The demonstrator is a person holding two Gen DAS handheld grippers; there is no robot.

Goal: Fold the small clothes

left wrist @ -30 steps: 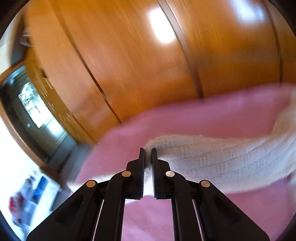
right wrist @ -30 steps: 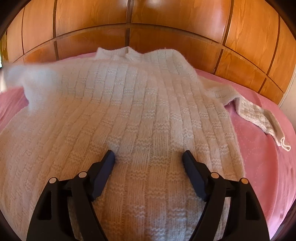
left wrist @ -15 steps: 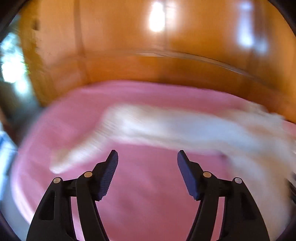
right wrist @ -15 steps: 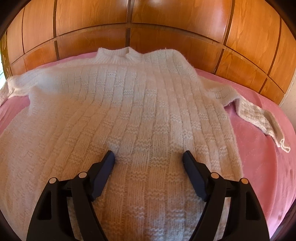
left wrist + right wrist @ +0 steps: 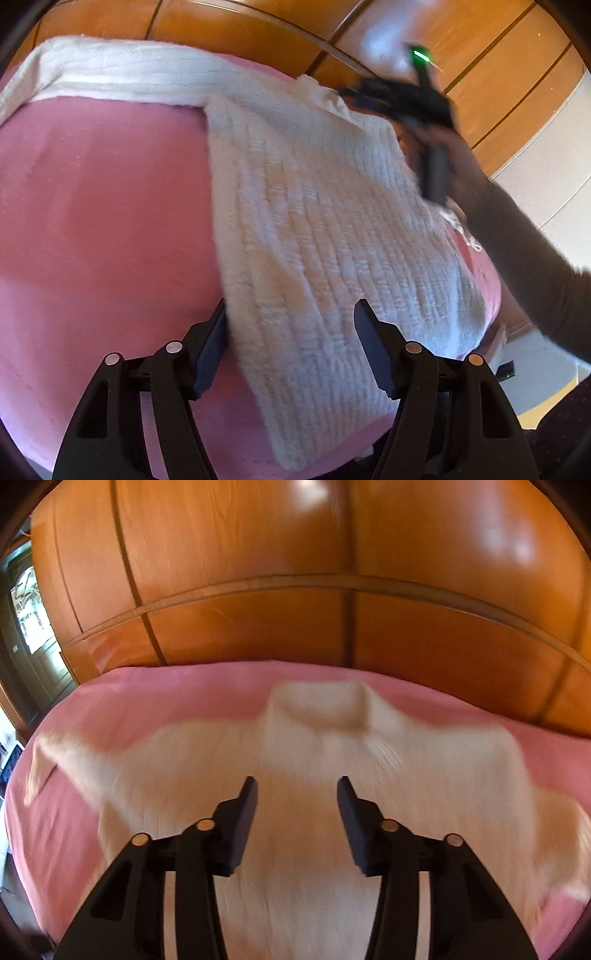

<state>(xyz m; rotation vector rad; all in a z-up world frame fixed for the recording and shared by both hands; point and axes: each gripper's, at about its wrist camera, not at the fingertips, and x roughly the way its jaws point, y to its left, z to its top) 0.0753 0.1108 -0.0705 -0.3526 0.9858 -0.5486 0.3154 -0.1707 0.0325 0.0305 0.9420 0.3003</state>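
Note:
A white knitted sweater lies flat on a pink bedspread, one sleeve stretched out to the far left. My left gripper is open, its fingers straddling the sweater's side edge near the hem without pressing on it. In the blurred right wrist view, the sweater spreads below its collar. My right gripper hovers over the chest with its jaws closing and nothing pinched between them. From the left wrist view, a hand holds that right gripper near the far shoulder.
A wall of wooden panels runs behind the bed. The person's grey sleeve crosses the right side of the left wrist view. Bare pink bedspread lies left of the sweater. A doorway with glass is at far left.
My left gripper let go of the sleeve cuff, opened, and swung down to the sweater's side edge. My right gripper moved up the sweater toward the collar and its jaws narrowed.

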